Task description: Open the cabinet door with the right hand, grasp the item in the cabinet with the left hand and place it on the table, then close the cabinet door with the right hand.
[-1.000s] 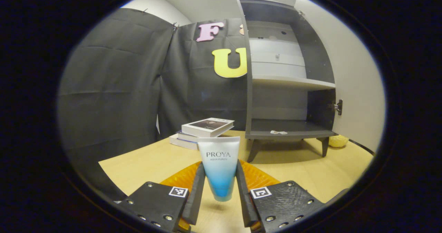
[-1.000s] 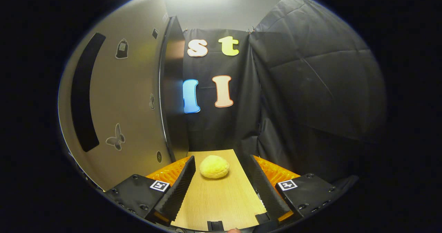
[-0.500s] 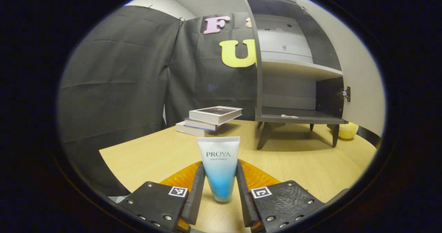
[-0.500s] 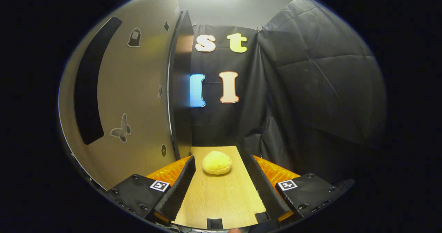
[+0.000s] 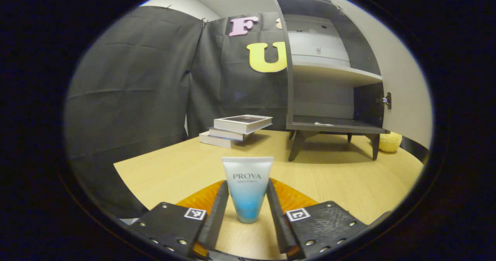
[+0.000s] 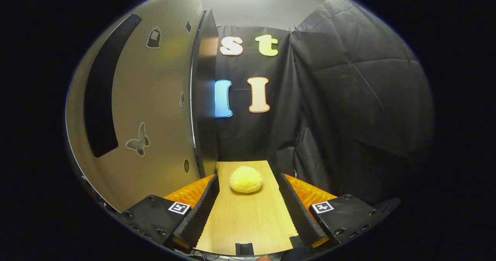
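The left tool [image 5: 247, 205] grips a tube [image 5: 247, 187], both fingers pressed on its sides. The tube is white at its wide flat top, fading to blue toward the narrow lower end, with dark lettering across the white part. It stands upright, cap end down, on or just above the bench [image 5: 341, 176], toward the bench's near edge. Farther back stand the open cabinet [image 5: 329, 90] and a stack of books [image 5: 236, 129]. The right tool [image 6: 248, 199] is spread wide apart, holding nothing, beside the cabinet door [image 6: 155, 110]; a yellow lump [image 6: 246, 179] lies beyond its fingers.
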`<state>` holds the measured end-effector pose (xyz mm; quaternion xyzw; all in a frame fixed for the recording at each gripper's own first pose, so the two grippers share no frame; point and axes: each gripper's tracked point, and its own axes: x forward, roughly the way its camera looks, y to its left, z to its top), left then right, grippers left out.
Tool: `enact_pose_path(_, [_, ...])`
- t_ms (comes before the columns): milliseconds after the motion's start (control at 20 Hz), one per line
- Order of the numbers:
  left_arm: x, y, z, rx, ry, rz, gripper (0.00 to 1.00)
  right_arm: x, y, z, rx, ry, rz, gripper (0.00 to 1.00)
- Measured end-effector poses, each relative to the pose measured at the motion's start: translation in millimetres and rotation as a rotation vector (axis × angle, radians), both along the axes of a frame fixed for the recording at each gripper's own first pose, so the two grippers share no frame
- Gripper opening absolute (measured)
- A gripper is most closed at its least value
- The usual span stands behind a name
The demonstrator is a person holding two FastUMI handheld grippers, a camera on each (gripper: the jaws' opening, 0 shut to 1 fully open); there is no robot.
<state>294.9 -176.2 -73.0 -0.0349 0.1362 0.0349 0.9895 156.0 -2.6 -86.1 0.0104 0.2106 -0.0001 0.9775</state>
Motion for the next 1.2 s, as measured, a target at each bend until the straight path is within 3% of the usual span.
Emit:
enact_pose_path(100, [2, 1, 2, 0.004, -0.009, 0.003, 0.83, -2, 2, 0, -0.002, -0.001, 0.007, 0.93])
enact_pose_path(150, [2, 1, 4, 0.005, -0.008, 0.003, 0.80, -2, 3, 1, -0.003, -0.003, 0.010, 0.98])
enact_pose_path(250, [0, 3, 10, 0.013, -0.010, 0.009, 0.83, -1, 5, 3, 0.004, -0.010, 0.020, 0.98])
enact_pose_path(300, [0, 3, 14, 0.015, -0.017, 0.009, 0.83, 0, 6, 6, 0.014, -0.014, 0.025, 0.93])
enact_pose_path(350, [1, 3, 20, 0.015, -0.022, 0.007, 0.80, 0, 7, 10, 0.027, -0.022, 0.030, 0.98])
enact_pose_path(400, [1, 3, 24, 0.019, -0.029, 0.007, 0.83, 2, 9, 16, 0.045, -0.036, 0.036, 0.93])
enact_pose_path(450, [1, 5, 30, 0.026, -0.036, 0.009, 0.83, 5, 10, 24, 0.066, -0.052, 0.045, 0.98])
enact_pose_path(500, [1, 7, 35, 0.036, -0.041, 0.010, 0.83, 8, 12, 28, 0.090, -0.063, 0.058, 0.93])
enact_pose_path(550, [1, 9, 42, 0.046, -0.045, 0.011, 0.83, 11, 15, 32, 0.117, -0.066, 0.072, 0.98])
enact_pose_path(750, [8, 24, 70, 0.093, -0.102, 0.050, 0.83, 20, 22, 55, 0.218, -0.097, 0.136, 0.98])
enact_pose_path(950, [12, 25, 92, 0.093, -0.150, 0.037, 0.83, 22, 21, 63, 0.194, -0.101, 0.170, 0.98])
enact_pose_path(1000, [15, 26, 98, 0.095, -0.170, 0.032, 0.80, 22, 26, 68, 0.190, -0.110, 0.181, 0.92])
enact_pose_path(1050, [19, 26, 104, 0.094, -0.199, 0.023, 0.80, 20, 33, 72, 0.187, -0.118, 0.197, 0.98])
enact_pose_path(1150, [29, 24, 111, 0.096, -0.242, 0.000, 0.80, 17, 42, 77, 0.151, -0.133, 0.210, 0.92])
enact_pose_path(1200, [27, 25, 112, 0.101, -0.242, -0.010, 0.83, 15, 39, 80, 0.126, -0.147, 0.195, 0.96])
